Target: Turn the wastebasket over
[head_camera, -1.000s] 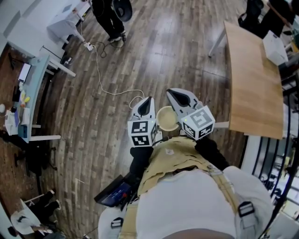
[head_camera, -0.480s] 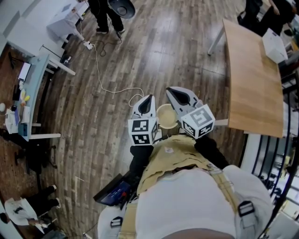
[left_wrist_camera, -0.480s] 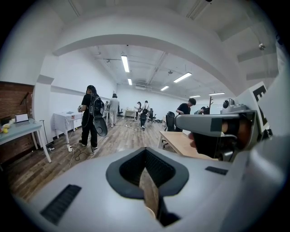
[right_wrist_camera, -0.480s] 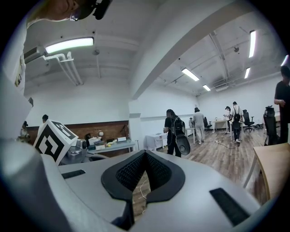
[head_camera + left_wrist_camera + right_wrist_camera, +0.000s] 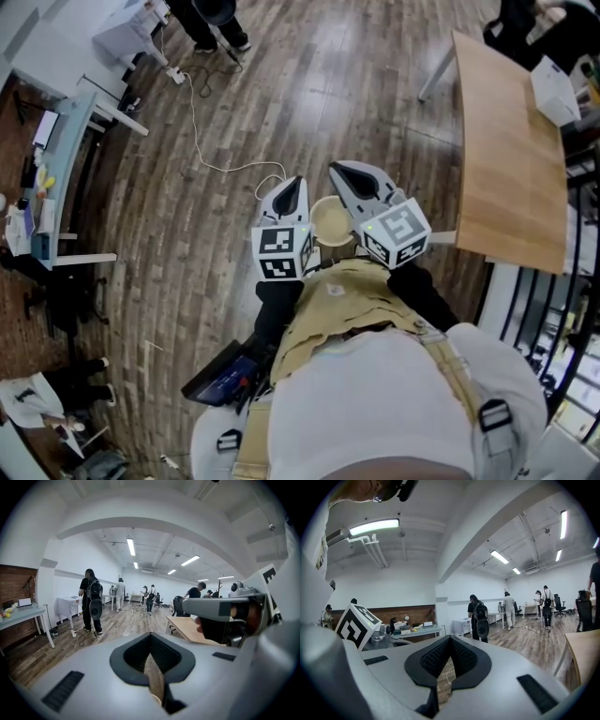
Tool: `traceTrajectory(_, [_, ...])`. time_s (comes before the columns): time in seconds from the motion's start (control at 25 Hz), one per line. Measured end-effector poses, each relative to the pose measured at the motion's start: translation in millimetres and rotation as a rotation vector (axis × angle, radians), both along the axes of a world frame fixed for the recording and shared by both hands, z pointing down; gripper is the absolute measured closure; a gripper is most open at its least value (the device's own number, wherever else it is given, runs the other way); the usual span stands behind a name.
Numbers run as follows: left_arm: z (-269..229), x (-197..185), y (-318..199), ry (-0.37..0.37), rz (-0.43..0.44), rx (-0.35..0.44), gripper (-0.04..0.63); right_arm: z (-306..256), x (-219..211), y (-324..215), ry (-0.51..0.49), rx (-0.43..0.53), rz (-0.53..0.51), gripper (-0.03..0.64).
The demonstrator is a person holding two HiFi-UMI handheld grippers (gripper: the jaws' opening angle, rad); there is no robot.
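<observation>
Left gripper is clenched on the thin beige wall of the wastebasket, which is held up before the person's chest with its open mouth facing the head camera. The left gripper sits at the basket's 9 o'clock. Right gripper is just beside the basket at its 3 o'clock, jaws pressed together with nothing between them. Wooden floor lies below.

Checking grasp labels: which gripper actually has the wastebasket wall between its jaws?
The left gripper: the beige wastebasket wall is pinched between its jaws. The right gripper is shut, with only floor showing through its gap.
</observation>
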State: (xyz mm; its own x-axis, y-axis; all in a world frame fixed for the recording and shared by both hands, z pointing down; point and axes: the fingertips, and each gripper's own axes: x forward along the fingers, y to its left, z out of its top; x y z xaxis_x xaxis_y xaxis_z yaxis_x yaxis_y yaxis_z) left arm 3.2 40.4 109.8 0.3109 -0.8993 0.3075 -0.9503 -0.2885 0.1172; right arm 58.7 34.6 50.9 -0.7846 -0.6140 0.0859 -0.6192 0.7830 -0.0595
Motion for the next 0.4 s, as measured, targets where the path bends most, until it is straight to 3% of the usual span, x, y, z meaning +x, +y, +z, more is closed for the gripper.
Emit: traceTrajectory(0.4, [5.1,7.2,-8.5,-0.007,0.031,-0.014,0.594,1.7,5.0,-7.2,-0.002,0.000,0.019,0.595])
